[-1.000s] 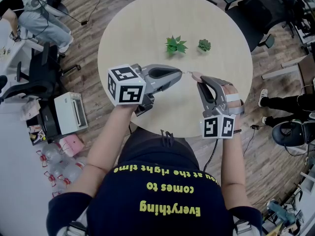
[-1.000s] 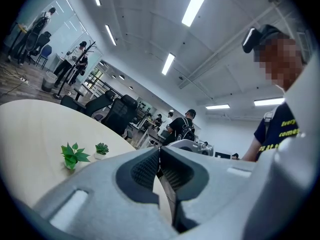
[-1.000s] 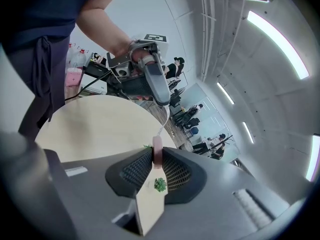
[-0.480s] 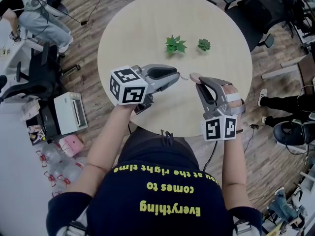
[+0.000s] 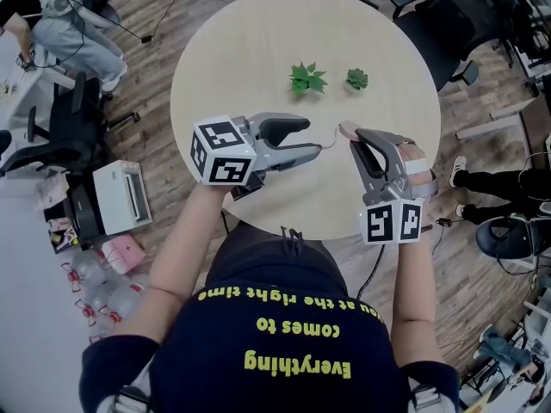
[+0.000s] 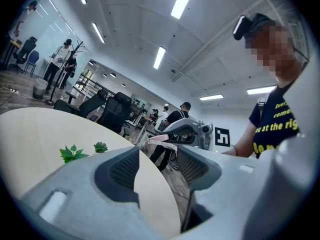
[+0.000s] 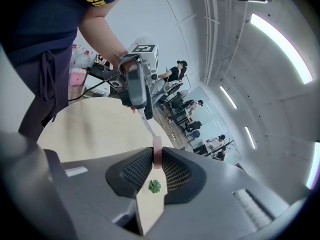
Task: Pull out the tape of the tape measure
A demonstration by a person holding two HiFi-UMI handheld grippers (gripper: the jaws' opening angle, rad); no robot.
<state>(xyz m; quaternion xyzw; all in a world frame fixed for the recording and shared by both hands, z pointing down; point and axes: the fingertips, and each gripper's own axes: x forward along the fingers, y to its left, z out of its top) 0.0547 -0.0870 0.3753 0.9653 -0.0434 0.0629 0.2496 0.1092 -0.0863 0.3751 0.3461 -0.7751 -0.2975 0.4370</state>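
A small pink tape measure (image 5: pixel 346 129) is pinched between the fingertips of my right gripper (image 5: pixel 353 136), just above the round table (image 5: pixel 258 50). A short length of pale tape (image 5: pixel 331 140) runs from it toward my left gripper (image 5: pixel 315 138). The left jaws have just been opening and now stand wide apart; the tape's end lies by their tips, not pressed. In the left gripper view nothing sits between the pads (image 6: pixel 122 171). The right gripper view shows the pink case (image 7: pixel 157 151) clamped between its pads and the tape (image 7: pixel 147 126) leading to the left gripper (image 7: pixel 137 91).
Two small green plants (image 5: pixel 307 78) (image 5: pixel 357 79) stand on the far half of the table. Office chairs (image 5: pixel 456 20) ring it. A white box (image 5: pixel 125 198) and clutter lie on the floor at left, where a seated person (image 5: pixel 77 33) is near.
The left jaws, shut on the tape's end before, have sprung wide. The right gripper has drifted slightly right with the pink case.
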